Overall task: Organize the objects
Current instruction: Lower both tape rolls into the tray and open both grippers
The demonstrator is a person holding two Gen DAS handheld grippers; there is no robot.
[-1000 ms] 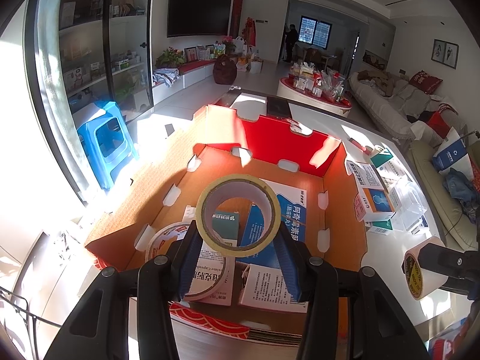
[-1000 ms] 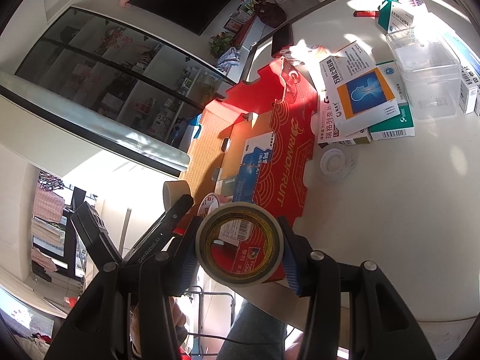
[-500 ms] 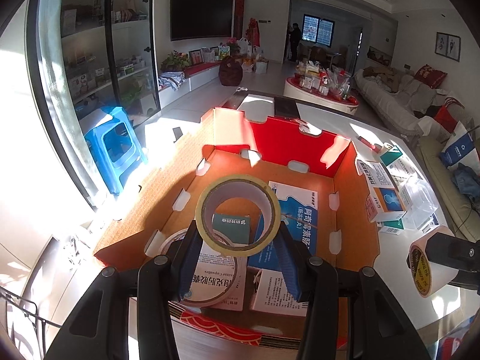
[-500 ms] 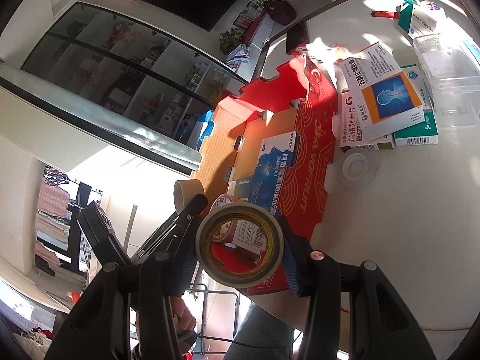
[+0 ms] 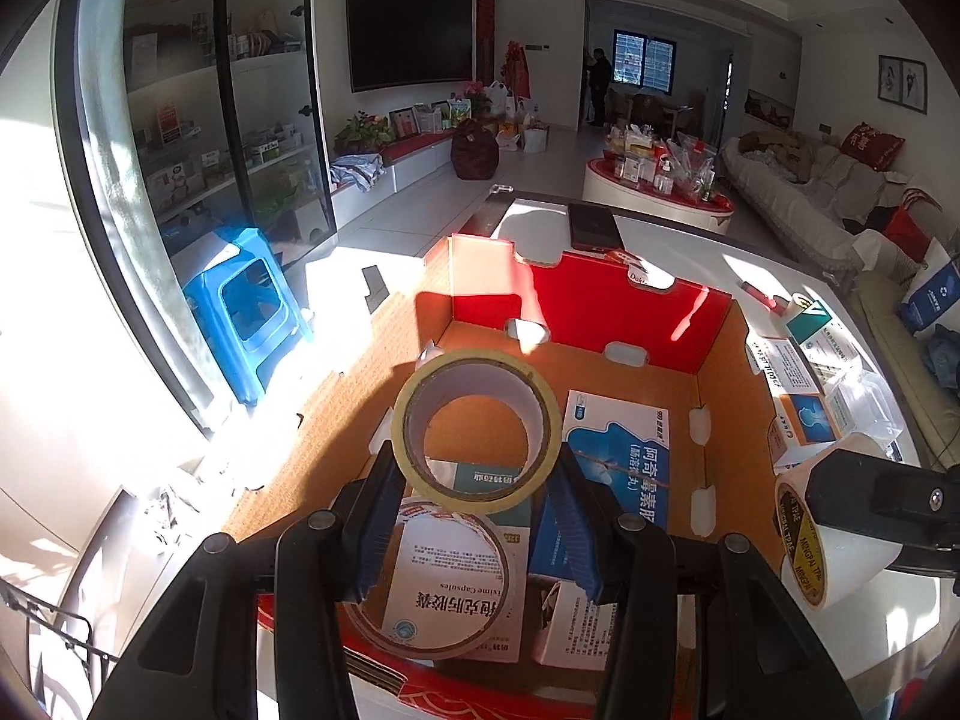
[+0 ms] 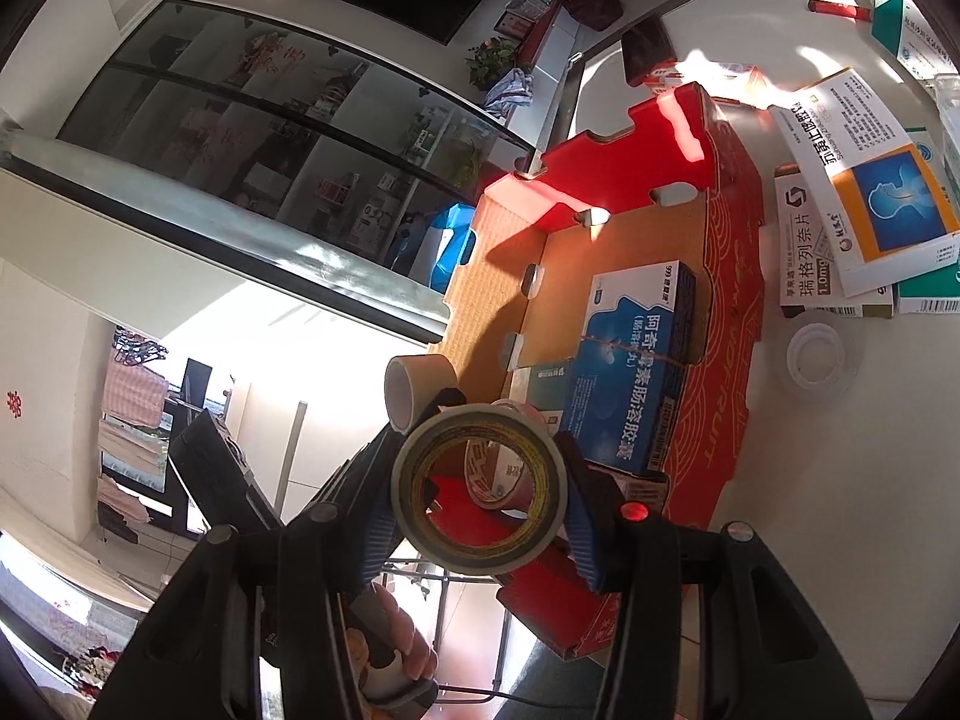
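The left gripper (image 5: pixel 477 501) clamped a pale tape roll (image 5: pixel 477 432) between its blue pads, holding it upright over the near end of an open box (image 5: pixel 726 420). The right gripper (image 6: pixel 480 501) gripped a second roll (image 6: pixel 480 489) with a dark, yellow-printed rim, just off the box's near right corner; in the left view this roll (image 5: pixel 831 531) sat beside the box's right wall.

Inside the box lay a blue medicine carton (image 5: pixel 621 456), a clear tape ring (image 5: pixel 432 579) resting on a white carton (image 5: pixel 450 591), and a teal carton (image 5: pixel 486 483) behind them. The box had a red far wall and stood on a white table (image 6: pixel 840 480) in hard sunlight. To its right on the table lay more medicine cartons (image 6: pixel 864 192), a small clear ring (image 6: pixel 819 360) and a clear plastic tub (image 5: pixel 864 402).

Beyond were a blue stool (image 5: pixel 246 318), glass-fronted shelves (image 5: pixel 198 120), a dark wall screen (image 5: pixel 408 18), a round low table (image 5: pixel 657 189) and a sofa (image 5: pixel 798 192).
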